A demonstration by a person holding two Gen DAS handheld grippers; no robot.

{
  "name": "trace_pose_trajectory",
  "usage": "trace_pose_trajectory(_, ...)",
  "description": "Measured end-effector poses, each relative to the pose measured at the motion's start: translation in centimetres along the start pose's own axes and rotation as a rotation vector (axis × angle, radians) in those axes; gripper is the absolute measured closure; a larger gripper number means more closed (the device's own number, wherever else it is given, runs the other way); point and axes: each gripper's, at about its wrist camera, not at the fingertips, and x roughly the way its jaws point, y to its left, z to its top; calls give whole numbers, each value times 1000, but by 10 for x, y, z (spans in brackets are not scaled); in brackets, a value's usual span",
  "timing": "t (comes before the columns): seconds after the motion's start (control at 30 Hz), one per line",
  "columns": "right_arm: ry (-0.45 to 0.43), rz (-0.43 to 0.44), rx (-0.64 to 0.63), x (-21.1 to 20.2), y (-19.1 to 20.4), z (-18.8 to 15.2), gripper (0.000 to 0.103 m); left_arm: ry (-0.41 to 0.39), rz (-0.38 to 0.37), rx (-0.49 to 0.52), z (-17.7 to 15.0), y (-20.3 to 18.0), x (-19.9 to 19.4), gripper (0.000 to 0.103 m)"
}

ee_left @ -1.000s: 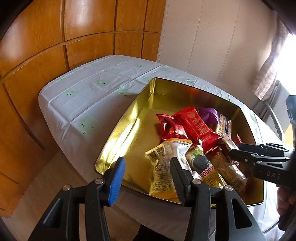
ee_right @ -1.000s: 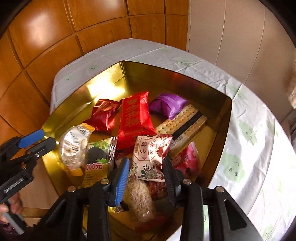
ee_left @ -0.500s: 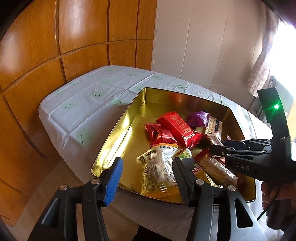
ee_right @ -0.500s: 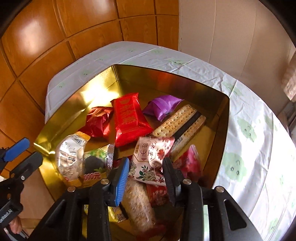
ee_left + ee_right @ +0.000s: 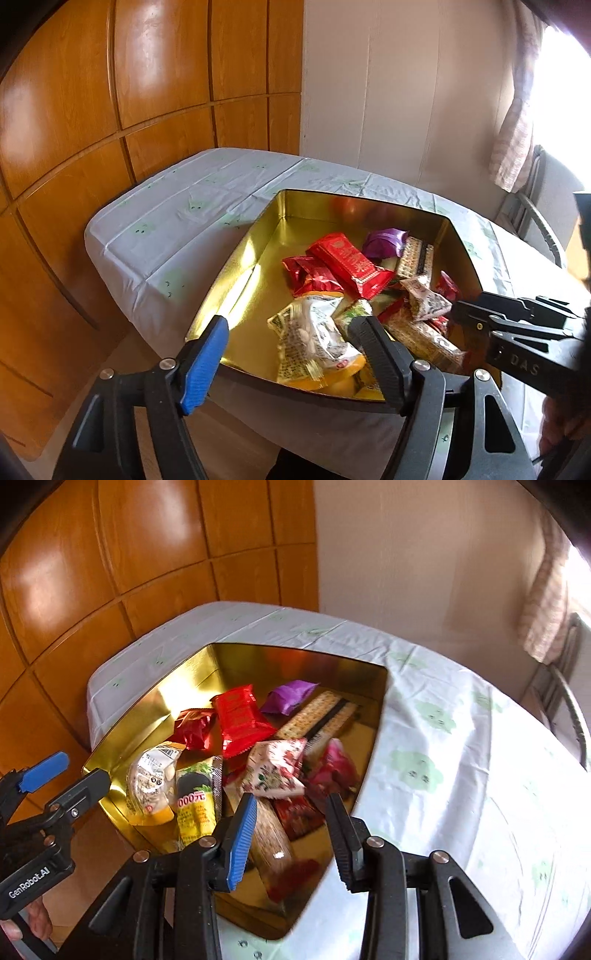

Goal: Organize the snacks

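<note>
A gold tin [image 5: 236, 280] on the table holds several snacks: a red packet [image 5: 351, 266], a purple one [image 5: 384, 242], a cracker pack [image 5: 415, 254], a clear bag of nuts [image 5: 314, 339] and a white floral packet [image 5: 277, 771]. My left gripper [image 5: 290, 325] hovers over the tin's near rim. Its jaws are opening and nothing is between them. My right gripper [image 5: 291, 801] hangs above the tin's near right corner, over a brown bar [image 5: 271, 834]. Its jaws part slightly and hold nothing.
The table wears a white cloth with green prints [image 5: 424, 738], bare to the right and behind the tin. Wood panelling [image 5: 110, 110] runs along the left. A metal chair [image 5: 535, 225] and a curtain [image 5: 513, 140] stand at the right. A hand [image 5: 22, 923] holds the left gripper.
Both grippers have drawn back and up from the tin, so more of the table shows. The left jaws have spread much wider. The floral packet now lies farther from the right fingertips.
</note>
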Motion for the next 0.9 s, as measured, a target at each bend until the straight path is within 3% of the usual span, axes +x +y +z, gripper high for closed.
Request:
trace_pose_trajectory(0.43, -81, -111, 91, -29, -17, -31, 63, -51, -15, 56, -10, -32, -19, 10)
trace_pose_trajectory(0.9, -102, -116, 70, -32, -13, -31, 63, -59, -8, 52, -9, -31, -20, 9)
